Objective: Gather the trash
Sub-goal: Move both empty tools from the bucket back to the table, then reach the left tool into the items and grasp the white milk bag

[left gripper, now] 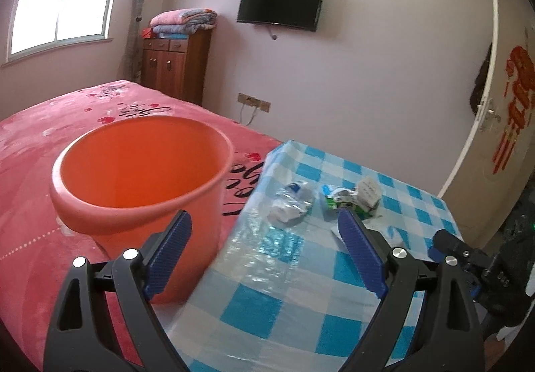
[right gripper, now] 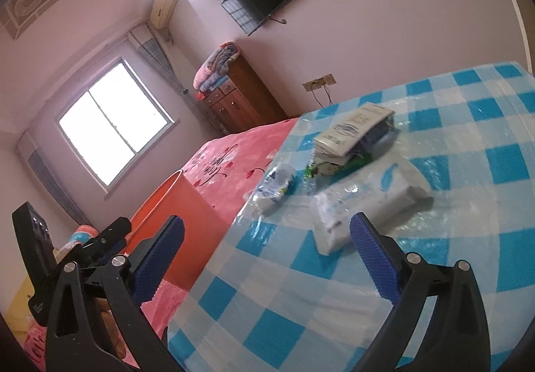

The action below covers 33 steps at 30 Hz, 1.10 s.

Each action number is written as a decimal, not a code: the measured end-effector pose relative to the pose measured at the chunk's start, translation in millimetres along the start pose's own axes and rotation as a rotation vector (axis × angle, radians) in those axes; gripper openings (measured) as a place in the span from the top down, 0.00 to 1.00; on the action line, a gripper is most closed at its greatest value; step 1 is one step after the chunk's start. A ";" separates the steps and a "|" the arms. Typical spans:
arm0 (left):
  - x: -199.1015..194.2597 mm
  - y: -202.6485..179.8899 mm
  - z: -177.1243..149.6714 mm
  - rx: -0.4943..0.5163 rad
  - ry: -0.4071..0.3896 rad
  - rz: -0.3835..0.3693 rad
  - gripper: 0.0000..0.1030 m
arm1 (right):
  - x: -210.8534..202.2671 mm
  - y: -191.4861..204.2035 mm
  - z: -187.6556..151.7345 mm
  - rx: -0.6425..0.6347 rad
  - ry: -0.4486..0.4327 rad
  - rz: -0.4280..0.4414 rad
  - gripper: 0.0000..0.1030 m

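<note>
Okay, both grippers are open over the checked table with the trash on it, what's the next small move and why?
Probably ease the right gripper forward until its fingers straddle the white plastic tissue pack, then close. That pack lies nearest, just ahead of the open fingers, with nothing held yet. The crushed clear plastic bottle and green-and-white crumpled wrappers lie farther back, and the orange plastic bucket stands empty beside the table.
</note>
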<state>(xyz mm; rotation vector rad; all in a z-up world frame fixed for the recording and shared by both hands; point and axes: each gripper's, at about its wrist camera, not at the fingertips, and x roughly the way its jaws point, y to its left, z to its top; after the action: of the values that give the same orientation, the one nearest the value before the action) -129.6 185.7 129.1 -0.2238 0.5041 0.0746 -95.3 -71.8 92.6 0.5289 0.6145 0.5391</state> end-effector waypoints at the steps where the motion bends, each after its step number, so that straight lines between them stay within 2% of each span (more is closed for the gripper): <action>1: 0.1 -1.9 -0.9 0.004 0.004 -0.003 0.13 | -1.9 -3.5 -0.7 0.007 0.000 0.005 0.05; 6: 3.1 -18.3 -11.2 0.037 0.031 -0.037 0.13 | -8.5 -21.7 -4.5 0.037 0.001 0.018 0.05; 16: 17.8 -47.4 -29.5 0.121 0.101 -0.021 0.13 | -10.8 -54.5 -8.9 0.098 0.029 0.021 0.05; 20: 27.7 -58.7 -30.8 0.141 0.146 -0.041 0.13 | -10.8 -68.5 -10.1 0.126 0.057 0.032 0.05; 24: 39.4 -73.7 -18.9 0.158 0.161 -0.077 0.13 | -6.0 -77.9 -11.2 0.140 0.117 -0.017 0.05; 26: 48.5 -81.2 -8.9 0.146 0.164 -0.106 0.13 | -4.7 -84.3 -12.2 0.158 0.139 -0.013 0.05; 29: 70.3 -89.6 10.3 0.099 0.169 -0.115 0.13 | -5.0 -90.6 -11.9 0.174 0.158 -0.015 0.05; 33: 118.9 -99.0 38.8 0.019 0.215 -0.114 0.13 | -6.3 -96.7 -9.6 0.186 0.176 -0.007 0.05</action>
<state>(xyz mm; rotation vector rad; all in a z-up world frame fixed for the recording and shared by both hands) 5.0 100.3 123.4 -0.2431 0.7045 -0.0666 -76.2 -144.1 30.1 0.6589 0.8400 0.5276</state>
